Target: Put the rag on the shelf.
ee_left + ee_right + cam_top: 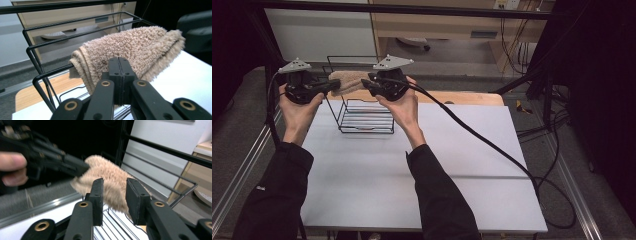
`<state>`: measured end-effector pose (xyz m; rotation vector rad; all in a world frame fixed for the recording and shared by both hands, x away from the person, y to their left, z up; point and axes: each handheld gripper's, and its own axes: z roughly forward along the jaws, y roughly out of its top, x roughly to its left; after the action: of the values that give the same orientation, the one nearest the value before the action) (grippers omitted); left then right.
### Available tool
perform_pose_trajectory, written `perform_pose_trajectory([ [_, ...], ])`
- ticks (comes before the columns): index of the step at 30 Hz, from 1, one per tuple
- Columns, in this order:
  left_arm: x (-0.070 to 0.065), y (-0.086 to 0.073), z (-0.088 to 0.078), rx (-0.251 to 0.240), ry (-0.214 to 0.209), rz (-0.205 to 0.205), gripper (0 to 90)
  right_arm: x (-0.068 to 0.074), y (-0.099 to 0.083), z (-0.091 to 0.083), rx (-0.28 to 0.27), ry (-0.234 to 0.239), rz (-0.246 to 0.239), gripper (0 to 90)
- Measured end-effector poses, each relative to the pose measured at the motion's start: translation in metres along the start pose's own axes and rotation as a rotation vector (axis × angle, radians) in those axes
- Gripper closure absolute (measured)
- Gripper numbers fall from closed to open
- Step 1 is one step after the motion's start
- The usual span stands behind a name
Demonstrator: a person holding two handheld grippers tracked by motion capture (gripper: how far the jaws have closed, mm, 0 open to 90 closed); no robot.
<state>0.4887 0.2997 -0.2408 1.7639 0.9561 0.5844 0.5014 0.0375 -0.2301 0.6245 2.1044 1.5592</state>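
A folded beige towel (pixel 347 80) (pixel 130 47) (pixel 110 177) hangs at the top of a black wire rack (pixel 364 122) (pixel 37 45) (pixel 162 180) at the back of the white table (pixel 412 175). My left gripper (pixel 332 86) (pixel 119 72) is at the towel's left end, jaws pressed together on its near edge. From the right, my right gripper (pixel 368 86) (pixel 115 187) stands open just short of the towel's other end, which shows through the gap between its jaws. The right gripper view also catches the left gripper (pixel 80 167) and the fingers of the hand holding it.
A wooden board (pixel 472 97) lies along the table's far edge behind the rack. A black cable (pixel 492 145) trails from the right gripper across the table to the right. Dark frame posts stand at both sides, and cabinets lie beyond.
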Motion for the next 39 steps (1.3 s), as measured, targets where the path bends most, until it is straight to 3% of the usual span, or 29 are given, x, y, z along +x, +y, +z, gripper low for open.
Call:
perform_pose_trajectory([
  [4,-0.001,-0.002,0.001,0.006,0.009,0.014,89.9,-0.002,0.003,-0.002,-0.011,0.018,0.033,75.8],
  [8,-0.002,-0.006,0.003,0.004,0.009,0.017,89.8,-0.001,-0.003,0.003,0.063,0.027,0.036,86.0],
  [12,0.0,-0.011,0.005,0.013,0.011,0.014,89.7,-0.002,-0.013,0.01,0.114,0.011,0.056,88.7],
  [15,0.002,-0.013,0.008,0.01,0.01,0.003,89.7,-0.004,-0.017,0.015,0.137,-0.024,0.049,88.4],
  [19,0.004,-0.014,0.01,0.002,0.008,-0.005,89.6,-0.005,-0.019,0.019,0.127,-0.038,0.041,87.9],
  [27,0.002,-0.013,0.006,0.0,0.001,-0.001,86.5,-0.003,-0.015,0.013,0.098,-0.028,0.035,83.8],
  [39,-0.01,-0.014,-0.007,0.028,0.01,0.003,60.5,0.002,-0.003,-0.015,0.068,-0.008,0.039,67.7],
])
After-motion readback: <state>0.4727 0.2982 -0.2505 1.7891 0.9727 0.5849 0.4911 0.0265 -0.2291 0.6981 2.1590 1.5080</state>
